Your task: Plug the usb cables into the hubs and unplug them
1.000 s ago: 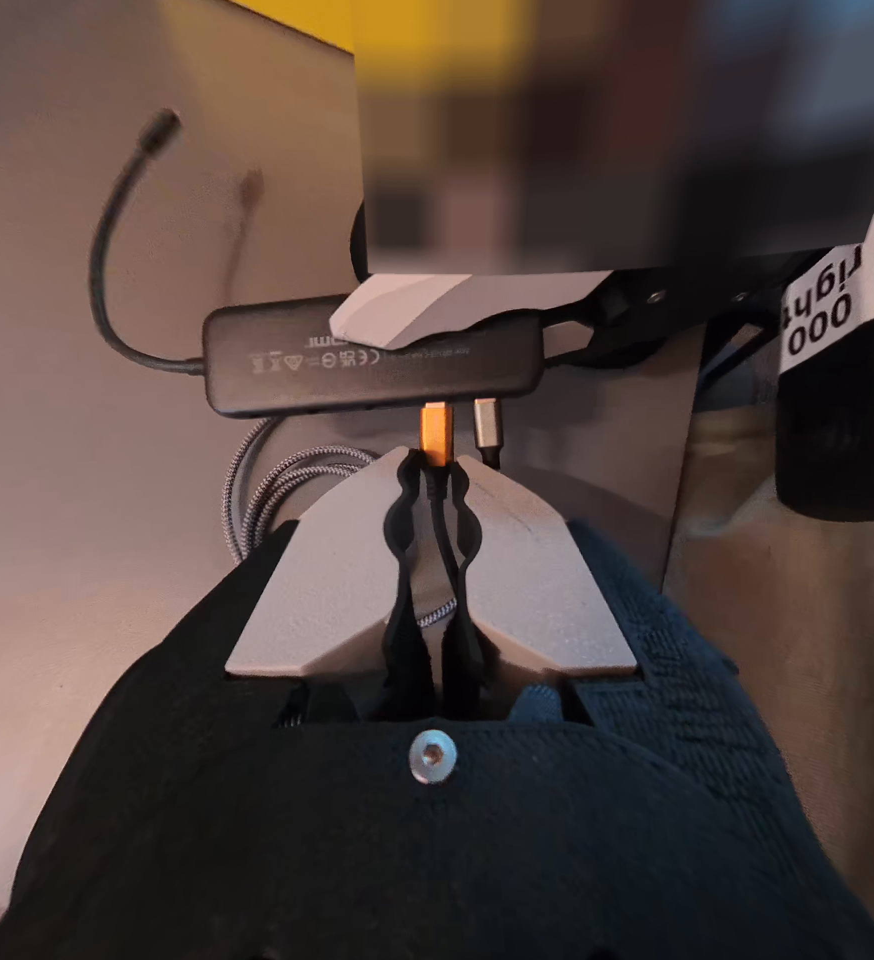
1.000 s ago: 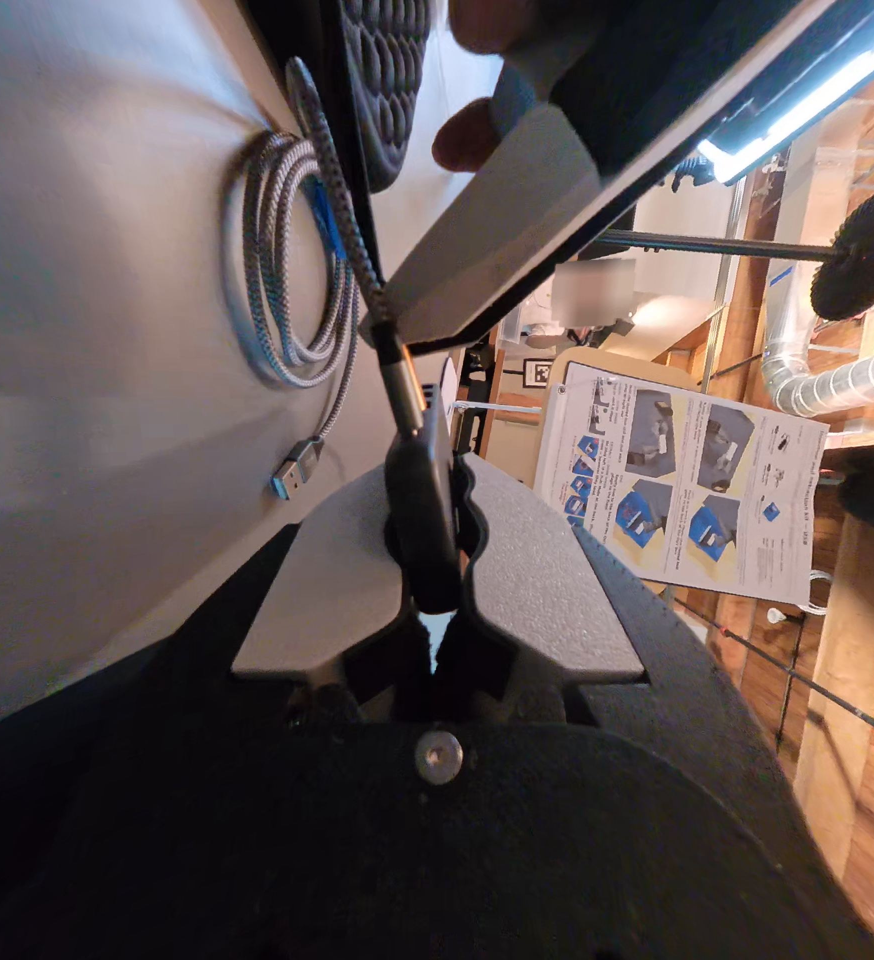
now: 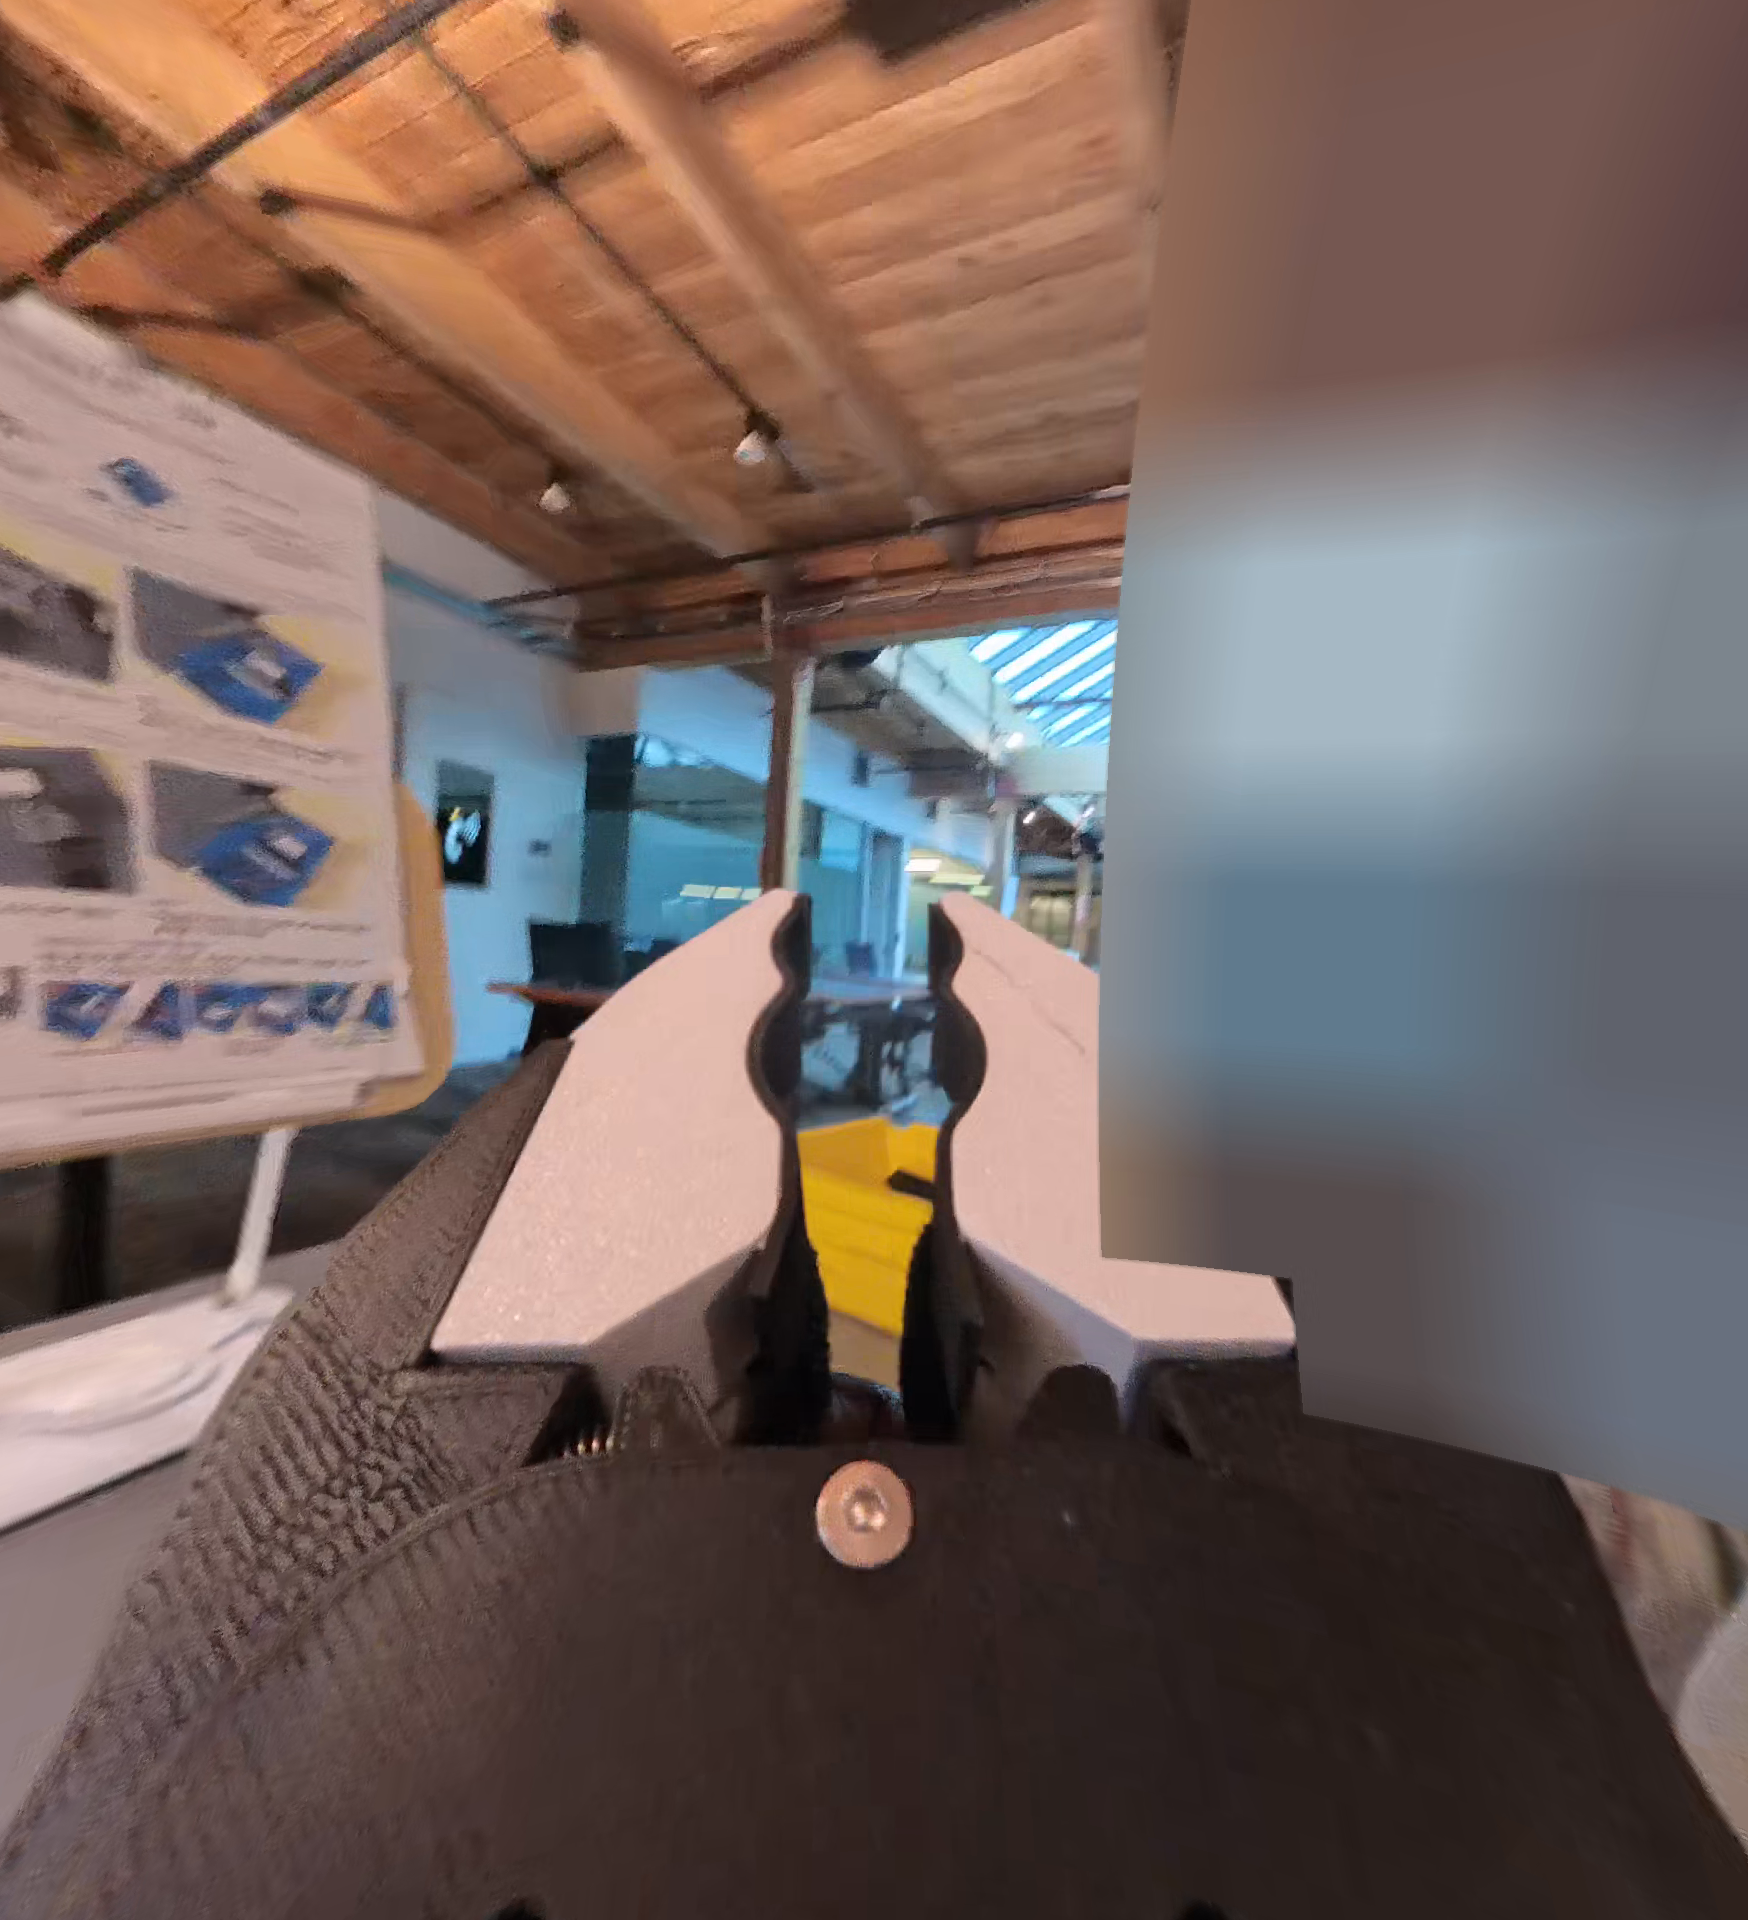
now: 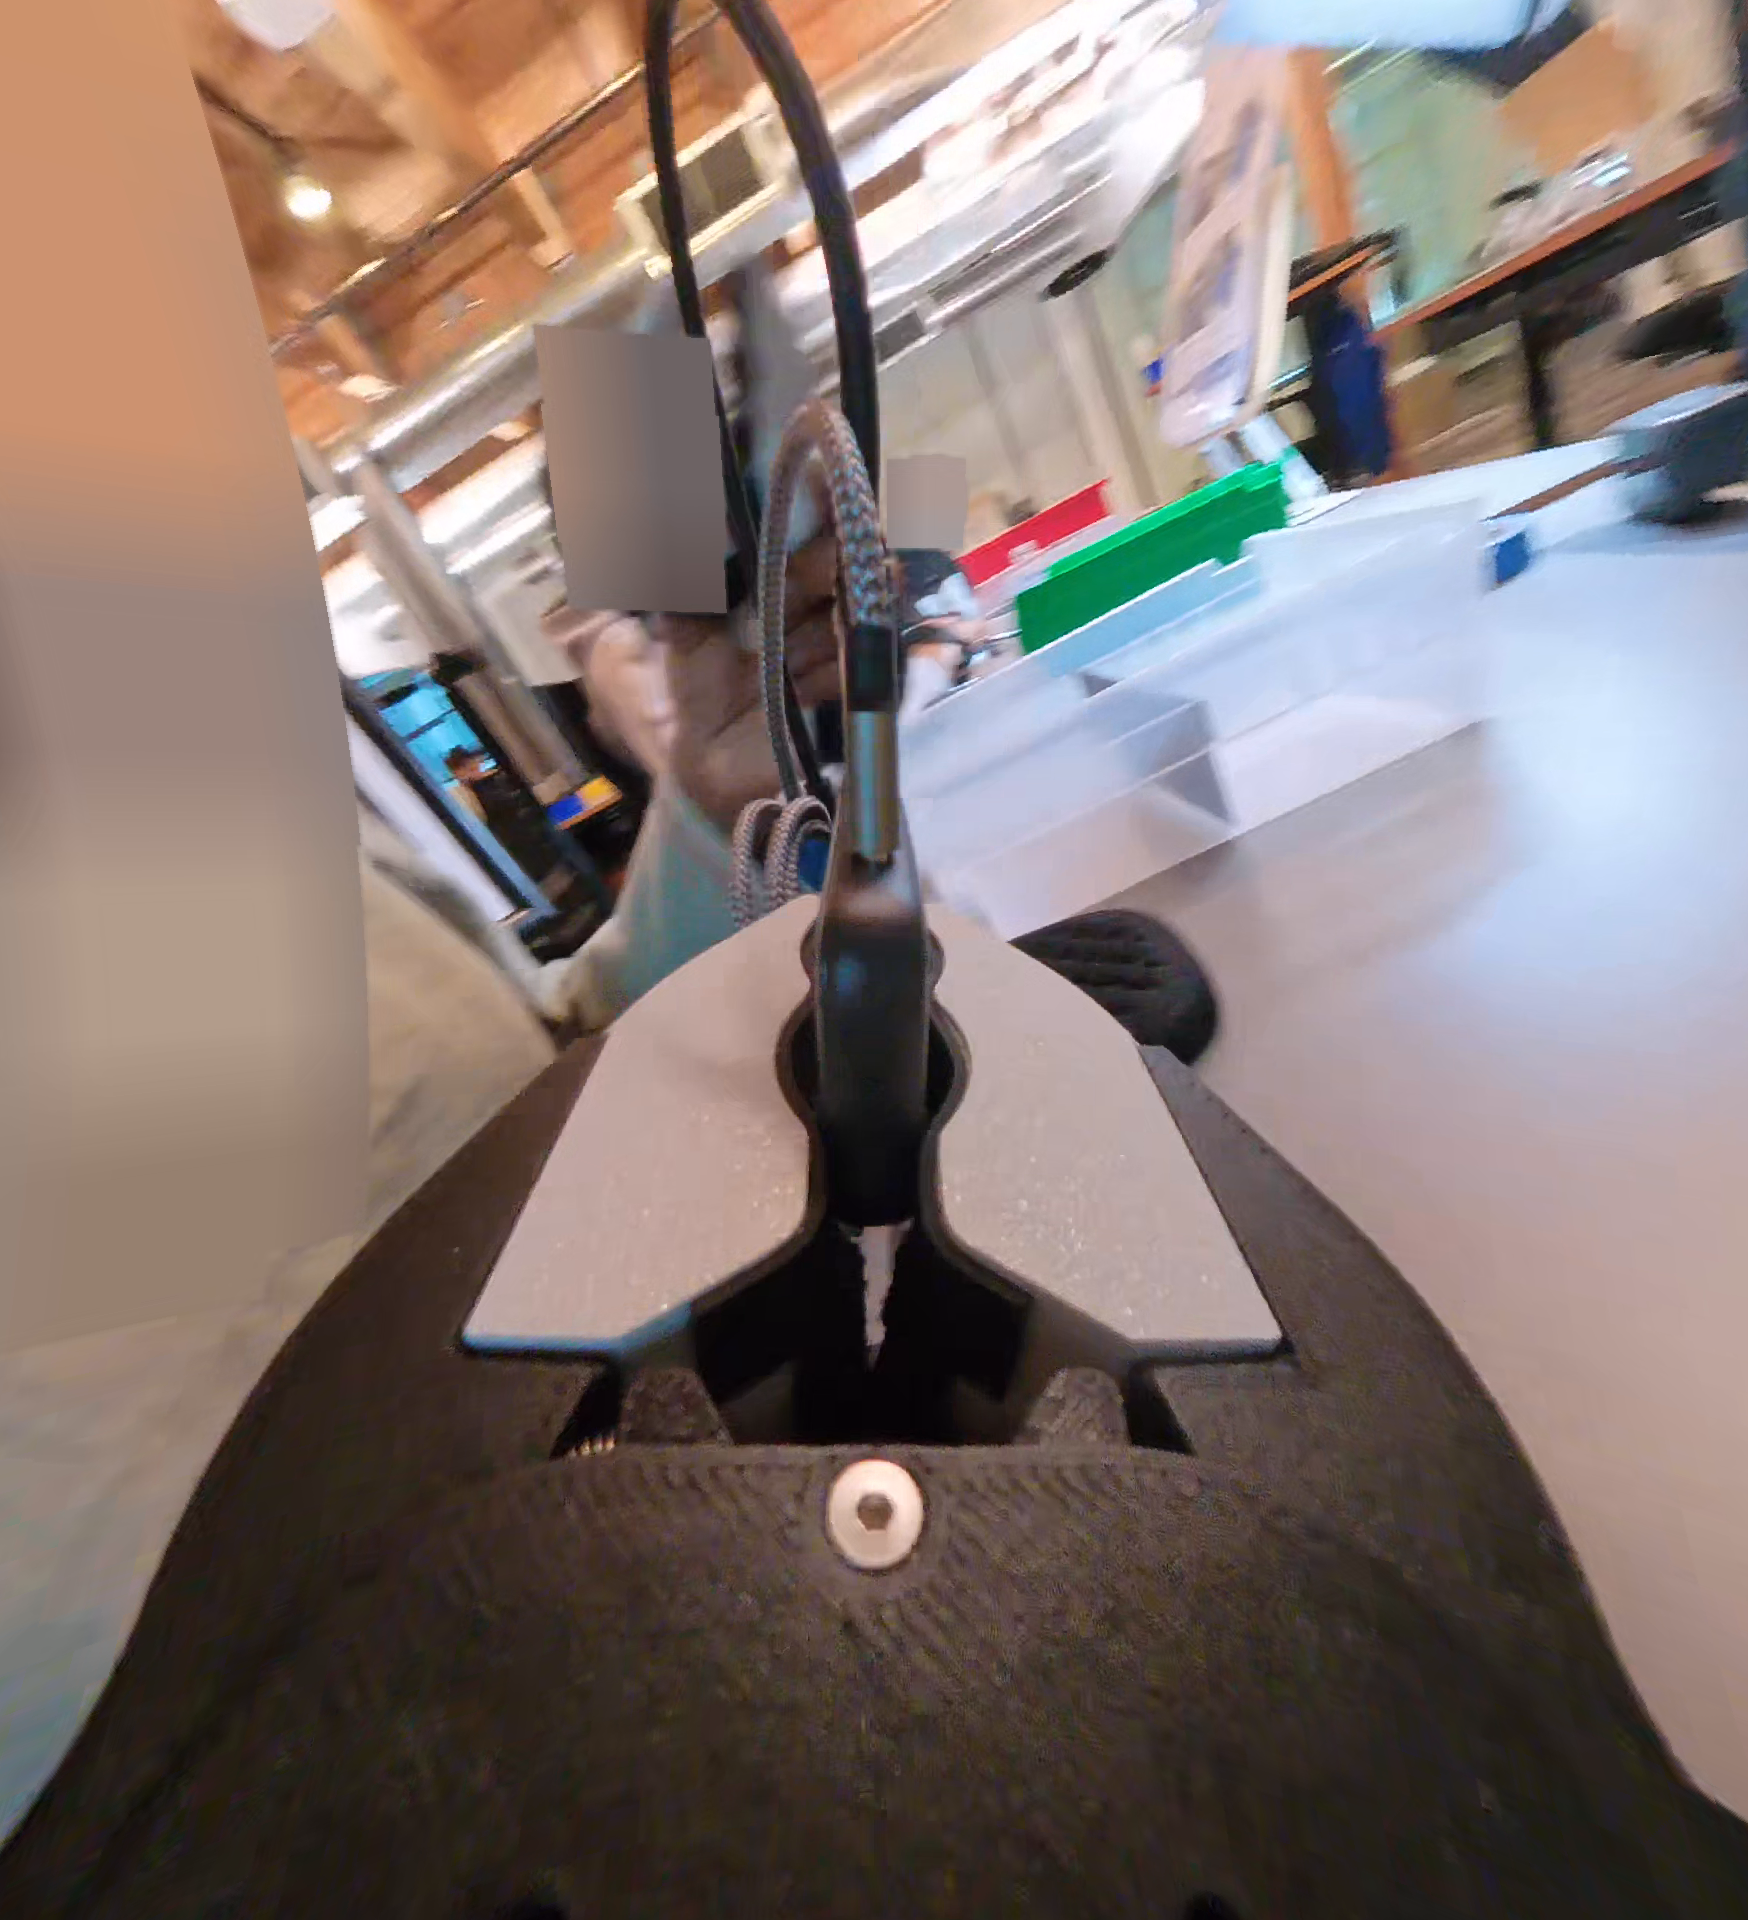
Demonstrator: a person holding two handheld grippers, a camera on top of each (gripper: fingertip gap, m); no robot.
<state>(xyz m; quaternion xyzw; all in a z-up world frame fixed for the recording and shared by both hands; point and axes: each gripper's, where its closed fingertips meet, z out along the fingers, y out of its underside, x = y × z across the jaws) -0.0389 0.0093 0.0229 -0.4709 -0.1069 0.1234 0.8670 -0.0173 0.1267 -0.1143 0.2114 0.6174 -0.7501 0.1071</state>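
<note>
Now your left tongs (image 3: 865, 940) have let go of the orange plug and gape empty toward the ceiling, while your right tongs (image 4: 870, 961) stay clamped on the hub (image 4: 870, 1029), lifted off the desk (image 4: 1576, 831), braided cable (image 4: 839, 520) plugged above it, so unplugging remains.

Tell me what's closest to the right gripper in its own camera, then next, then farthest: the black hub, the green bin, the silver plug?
1. Black hub: clamped inside the right gripper.
2. Silver plug: sticking out of the hub's top, just beyond the fingertips.
3. Green bin: far back, right of centre.
</note>
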